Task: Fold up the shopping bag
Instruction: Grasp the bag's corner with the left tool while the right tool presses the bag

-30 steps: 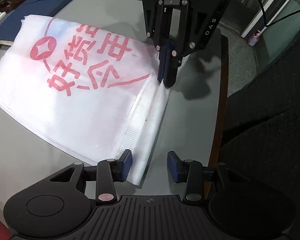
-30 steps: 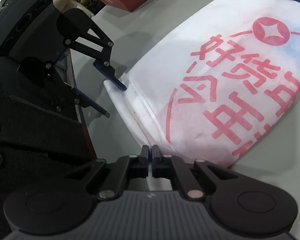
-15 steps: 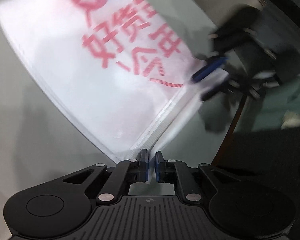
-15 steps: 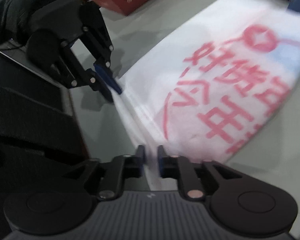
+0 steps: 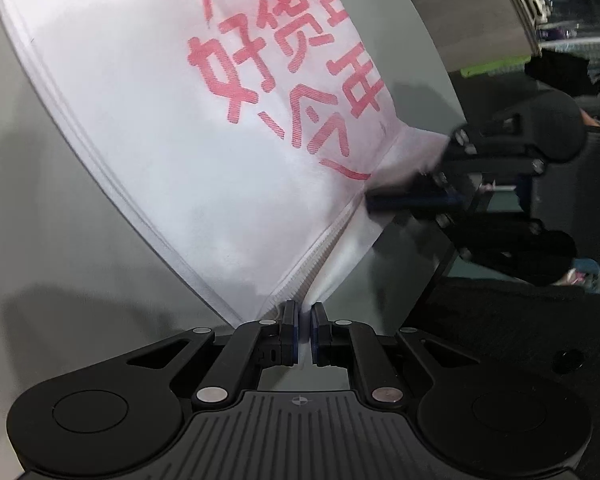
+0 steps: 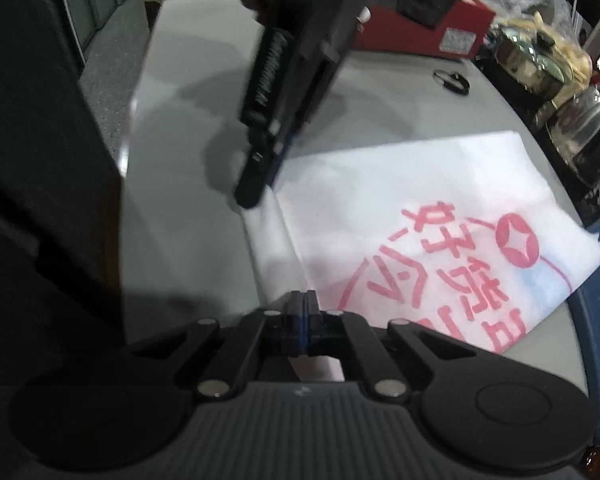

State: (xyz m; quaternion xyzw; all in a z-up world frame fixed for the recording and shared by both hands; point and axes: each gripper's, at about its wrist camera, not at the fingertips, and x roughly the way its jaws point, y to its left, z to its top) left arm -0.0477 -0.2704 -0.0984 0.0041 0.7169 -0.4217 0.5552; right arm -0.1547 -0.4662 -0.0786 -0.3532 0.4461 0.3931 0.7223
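A white non-woven shopping bag (image 5: pixel 160 120) with red characters and a red star logo lies flat on the grey table (image 5: pixel 40 240). My left gripper (image 5: pixel 305 320) is shut on the near corner of the bag's open end, with white fabric pinched between its pads. In the same view my right gripper (image 5: pixel 370 202) bites the other corner of that end from the right. In the right wrist view the right gripper (image 6: pixel 304 308) is shut on the bag (image 6: pixel 420 208) edge, and the left gripper (image 6: pixel 252 196), blurred, reaches down to the far corner.
A red box (image 6: pixel 416 28), a filled plastic bag (image 6: pixel 540 52) and a glass pot (image 6: pixel 592 128) crowd the table's far right. A small black item (image 6: pixel 452 78) lies near them. The table edge (image 5: pixel 432 280) drops to dark fabric beside both grippers.
The left gripper went from open to shut on the bag's corner. The right gripper parted briefly, then shut on the edge again. Both views rolled and the bag's end has lifted.
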